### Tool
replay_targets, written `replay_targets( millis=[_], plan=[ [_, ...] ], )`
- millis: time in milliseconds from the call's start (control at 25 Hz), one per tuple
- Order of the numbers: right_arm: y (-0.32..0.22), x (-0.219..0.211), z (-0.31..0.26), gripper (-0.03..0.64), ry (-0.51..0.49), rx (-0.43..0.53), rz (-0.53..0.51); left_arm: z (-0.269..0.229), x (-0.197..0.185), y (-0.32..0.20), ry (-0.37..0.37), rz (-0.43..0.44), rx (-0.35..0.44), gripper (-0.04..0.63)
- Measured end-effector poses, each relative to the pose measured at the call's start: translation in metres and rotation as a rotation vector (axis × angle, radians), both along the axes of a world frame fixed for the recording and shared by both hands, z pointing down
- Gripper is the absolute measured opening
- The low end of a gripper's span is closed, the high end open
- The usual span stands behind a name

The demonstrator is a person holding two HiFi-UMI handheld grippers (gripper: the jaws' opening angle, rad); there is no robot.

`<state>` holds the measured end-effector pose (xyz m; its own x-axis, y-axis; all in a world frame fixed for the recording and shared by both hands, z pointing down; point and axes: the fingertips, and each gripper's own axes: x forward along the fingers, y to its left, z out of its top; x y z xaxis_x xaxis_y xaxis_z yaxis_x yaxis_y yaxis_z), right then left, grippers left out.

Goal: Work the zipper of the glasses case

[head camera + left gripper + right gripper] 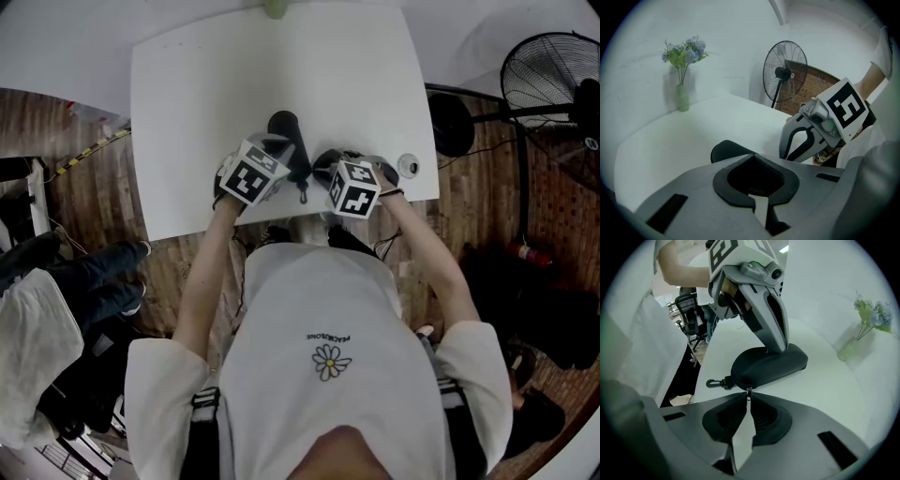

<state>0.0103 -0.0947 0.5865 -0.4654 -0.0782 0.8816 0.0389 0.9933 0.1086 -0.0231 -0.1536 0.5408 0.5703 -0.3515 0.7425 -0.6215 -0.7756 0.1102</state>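
A black glasses case [768,363] lies on the white table [216,84] with a clip [715,383] on its near end. In the right gripper view my right gripper [748,395] has its jaw tips pinched on the small zipper pull [748,391] at the case's near end. My left gripper [774,344] comes down on the case's top from behind and holds it. In the left gripper view the case [725,150] fills the dark space between the left gripper's [752,161] pads. From the head view both grippers, left [289,157] and right [323,169], meet over the case [284,127].
A vase of flowers [683,93] stands at the table's far edge. A small round object [409,167] lies near the table's right front corner. A standing fan [553,75] is on the floor to the right, and a chair [689,315] to the left.
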Motion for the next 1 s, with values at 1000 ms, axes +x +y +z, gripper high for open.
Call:
replay_targets(
  millis=[1000],
  plan=[
    [0.037,-0.043,-0.001,0.009,-0.071,-0.128,0.324,0.003,-0.004,-0.002,-0.016,0.027,0.041,0.015]
  ],
)
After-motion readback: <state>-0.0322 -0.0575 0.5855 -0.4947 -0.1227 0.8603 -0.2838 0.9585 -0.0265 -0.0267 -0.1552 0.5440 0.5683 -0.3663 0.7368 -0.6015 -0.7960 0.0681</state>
